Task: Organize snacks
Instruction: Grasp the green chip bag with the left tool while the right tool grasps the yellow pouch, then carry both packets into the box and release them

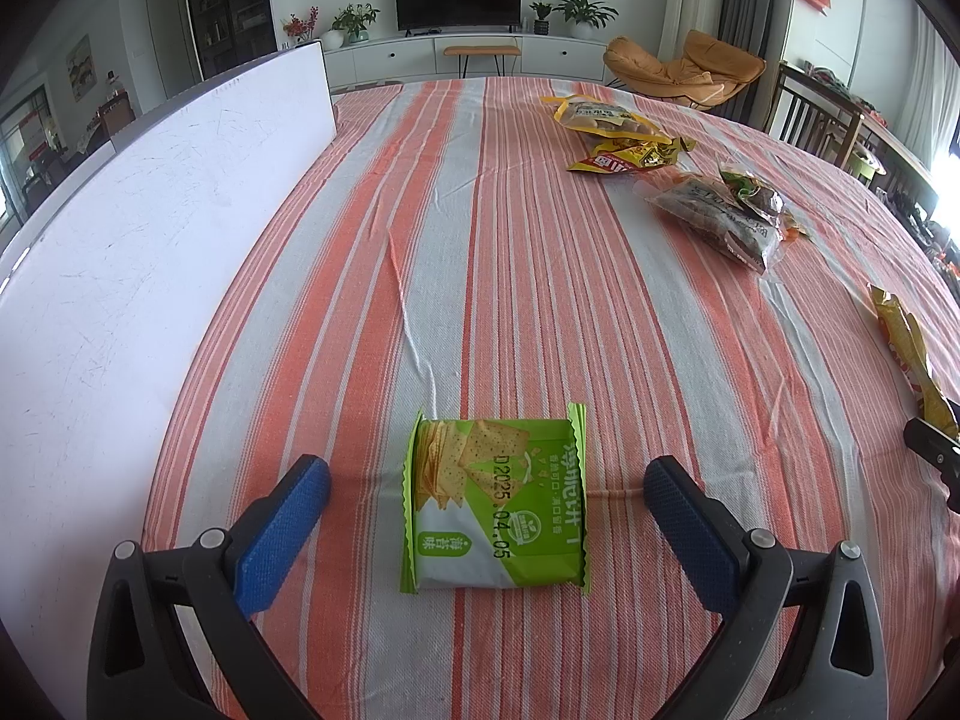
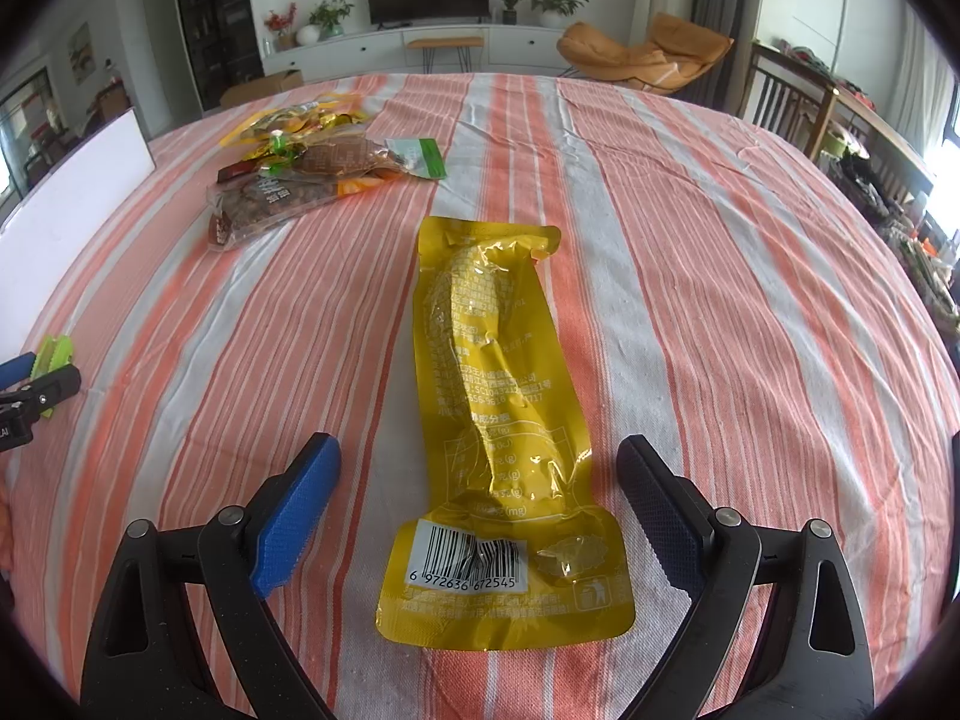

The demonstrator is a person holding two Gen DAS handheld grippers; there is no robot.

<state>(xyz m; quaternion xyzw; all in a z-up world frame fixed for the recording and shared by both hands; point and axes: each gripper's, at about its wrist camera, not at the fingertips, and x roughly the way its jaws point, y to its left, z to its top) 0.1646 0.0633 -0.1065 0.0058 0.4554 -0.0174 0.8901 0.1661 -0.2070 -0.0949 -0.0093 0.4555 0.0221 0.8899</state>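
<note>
Left gripper (image 1: 487, 483) hangs spread wide over the counter (image 1: 540, 252), nothing in it, w/ the green cracker pack (image 1: 493, 501) lying flat straight ahead, right between the two blue pads (image 1: 282, 531). Pack is roughly square, crimped ends facing left & right toward the pads, so closing would meet those ends; gap on both sides, not touching. Right gripper (image 2: 479, 468) is likewise released & empty, w/ the long yellow pouch (image 2: 501, 420) dead ahead; its long axis runs away from the gripper, barcode end nearest, far end tilting a bit left. Pads straddle the pouch's lower half across its narrow width, which I judge the easy way to pinch it. Each hand is nearest its own item: left for crackers, right for pouch. Other stuff: a loose heap of snack bags (image 2: 312, 171) sits further back on the striped cloth, well apart from both grippers, incl. a clear bag of dark nuts (image 1: 720, 219) & yellow packs (image 1: 606, 117). White board (image 1: 120, 228) stands upright along the counter's left edge, near the left gripper but not in the path. Nothing blocks either pinch; the thin flat packs lie tight on the cloth, so pads prob. need to go low to catch them.
</note>
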